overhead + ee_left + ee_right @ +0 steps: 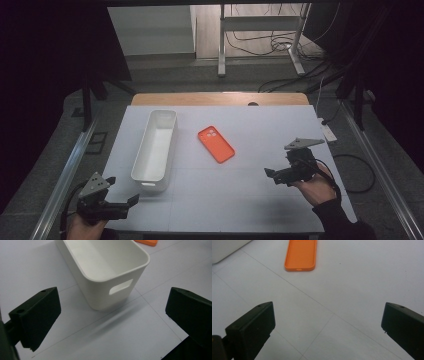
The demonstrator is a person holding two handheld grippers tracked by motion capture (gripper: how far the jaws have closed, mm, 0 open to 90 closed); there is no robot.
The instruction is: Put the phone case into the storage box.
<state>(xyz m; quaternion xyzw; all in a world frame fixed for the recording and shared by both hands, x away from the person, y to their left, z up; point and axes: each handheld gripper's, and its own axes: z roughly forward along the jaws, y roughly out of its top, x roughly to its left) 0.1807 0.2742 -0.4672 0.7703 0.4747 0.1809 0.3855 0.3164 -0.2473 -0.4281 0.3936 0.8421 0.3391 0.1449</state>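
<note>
Approach step: I hold my right gripper (270, 174) and left gripper (134, 199) released and empty at lower frame, the orange phone case (216, 144) flat mid-tabletop beside the white bin (155, 144); next, I judge, reach and pinch its edge.

I see a smooth, matt white plastic bin (105, 277), a matt orange rubbery phone case (301, 255), and a matt white worktop (250, 195).

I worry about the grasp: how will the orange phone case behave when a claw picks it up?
The case looks thin and hollow, so probably light and somewhat bendy. It lies flat on the table, so the rim may be hard to catch. It should not roll.
</note>
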